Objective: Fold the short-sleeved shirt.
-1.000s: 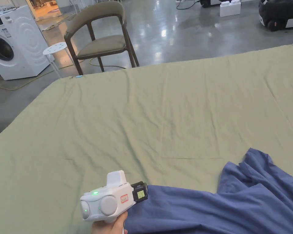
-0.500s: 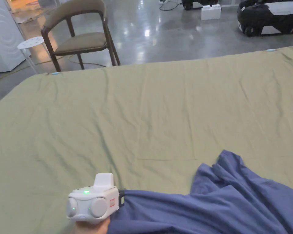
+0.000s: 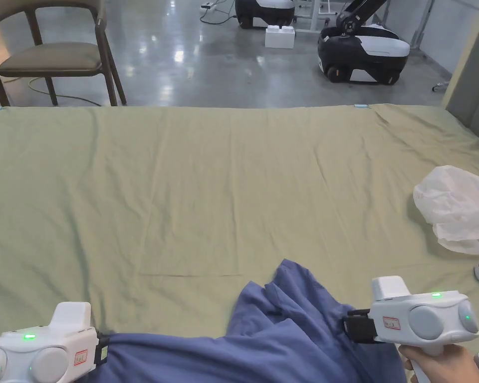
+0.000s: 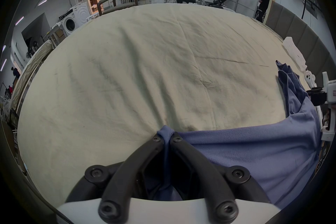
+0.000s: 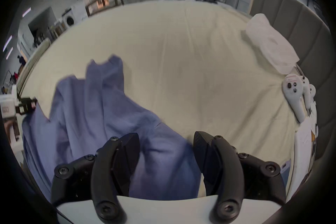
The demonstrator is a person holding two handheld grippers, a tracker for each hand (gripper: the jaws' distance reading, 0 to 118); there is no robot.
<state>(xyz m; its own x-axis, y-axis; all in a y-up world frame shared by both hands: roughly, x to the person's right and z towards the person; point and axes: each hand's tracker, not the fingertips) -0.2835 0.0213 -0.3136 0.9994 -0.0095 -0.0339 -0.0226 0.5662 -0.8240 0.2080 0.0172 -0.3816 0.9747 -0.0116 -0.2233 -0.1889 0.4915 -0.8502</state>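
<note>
Left gripper (image 4: 167,137): jaws pressed together, pinching a bunched edge of the blue short-sleeved shirt (image 4: 254,151). From that pinch the shirt spreads to the gripper's right, crumpled on the olive bed sheet (image 3: 208,174). Right gripper (image 5: 166,142): jaws spread apart, blue cloth lying between and below them; contact can't be told. Beyond the right gripper, off to its right, a white plastic bag (image 3: 455,209) and white controllers (image 5: 294,95) lie on the sheet.

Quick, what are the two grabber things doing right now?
Left gripper: closed, pinching a fold of the blue shirt.
Right gripper: open, jaws apart over the shirt, holding nothing.
</note>
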